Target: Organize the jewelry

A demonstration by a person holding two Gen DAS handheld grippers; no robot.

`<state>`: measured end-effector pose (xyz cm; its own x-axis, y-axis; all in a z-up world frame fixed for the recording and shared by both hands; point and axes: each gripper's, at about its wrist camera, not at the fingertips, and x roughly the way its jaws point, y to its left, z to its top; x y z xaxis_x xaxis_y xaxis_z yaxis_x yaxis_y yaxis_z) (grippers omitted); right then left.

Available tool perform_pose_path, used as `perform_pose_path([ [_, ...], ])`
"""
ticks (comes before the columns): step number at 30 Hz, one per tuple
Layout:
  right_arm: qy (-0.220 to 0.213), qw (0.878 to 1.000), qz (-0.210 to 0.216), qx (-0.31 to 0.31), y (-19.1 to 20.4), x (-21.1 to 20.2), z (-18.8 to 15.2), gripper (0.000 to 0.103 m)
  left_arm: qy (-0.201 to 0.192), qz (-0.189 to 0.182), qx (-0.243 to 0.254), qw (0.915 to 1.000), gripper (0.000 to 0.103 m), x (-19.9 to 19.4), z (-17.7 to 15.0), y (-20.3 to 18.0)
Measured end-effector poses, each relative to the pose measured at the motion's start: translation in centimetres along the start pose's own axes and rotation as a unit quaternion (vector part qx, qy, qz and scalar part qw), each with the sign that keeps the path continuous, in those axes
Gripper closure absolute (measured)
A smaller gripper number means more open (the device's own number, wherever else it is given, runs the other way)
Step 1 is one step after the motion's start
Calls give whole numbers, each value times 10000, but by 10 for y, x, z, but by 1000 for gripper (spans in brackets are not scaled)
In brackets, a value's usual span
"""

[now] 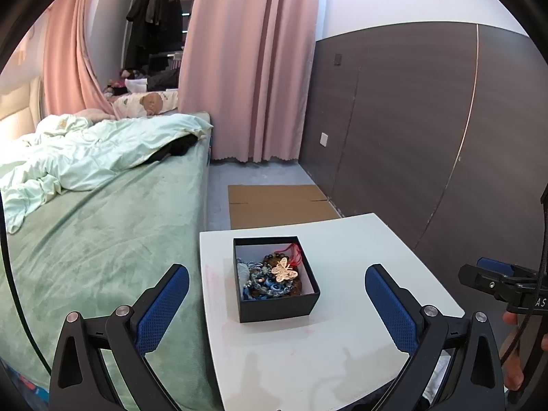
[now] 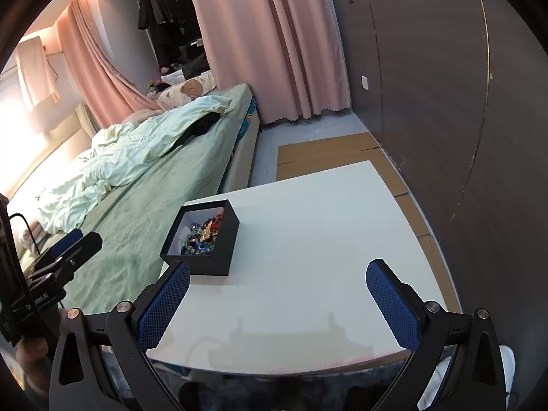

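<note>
A small black box with a white lining stands on the white table. It holds a heap of jewelry: blue and brown beads, a pale butterfly pendant and a red cord. My left gripper is open and empty, its jaws wide on either side of the box, short of it. The box also shows in the right wrist view, left of centre. My right gripper is open and empty above the table's near part, right of the box.
A bed with a green sheet and a rumpled pale quilt runs along the table's left side. Flat cardboard lies on the floor behind the table. A dark panelled wall is on the right, pink curtains behind.
</note>
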<state>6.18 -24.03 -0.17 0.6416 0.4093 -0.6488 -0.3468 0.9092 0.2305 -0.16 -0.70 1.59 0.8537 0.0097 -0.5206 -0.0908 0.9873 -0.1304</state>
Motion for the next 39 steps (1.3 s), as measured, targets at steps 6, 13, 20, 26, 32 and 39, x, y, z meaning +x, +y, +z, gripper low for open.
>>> perform_pose_path([
  [6,-6,9999,-81,-75,4,1,-1,0,6,40,-27,10000,0,-1,1,1],
  [13,-203,9996,-167,35,2,-5,-1,0,-17,90,-24,10000,0,-4,1,2],
  [20,-190,9996,-197,68,0,-5,-2,0,-16,127,-6,9999,0,-6,0,1],
  [26,-190,9996,-189,78,1,-5,-2,0,-6,105,-30,9999,0,-6,-2,1],
  [32,-108,9997,-178,87,0,-1,-4,0,68,97,-27,9999,0,-4,-3,1],
  [39,24,9997,-189,137,1,4,-4,0,224,106,41,9997,0,1,-4,1],
])
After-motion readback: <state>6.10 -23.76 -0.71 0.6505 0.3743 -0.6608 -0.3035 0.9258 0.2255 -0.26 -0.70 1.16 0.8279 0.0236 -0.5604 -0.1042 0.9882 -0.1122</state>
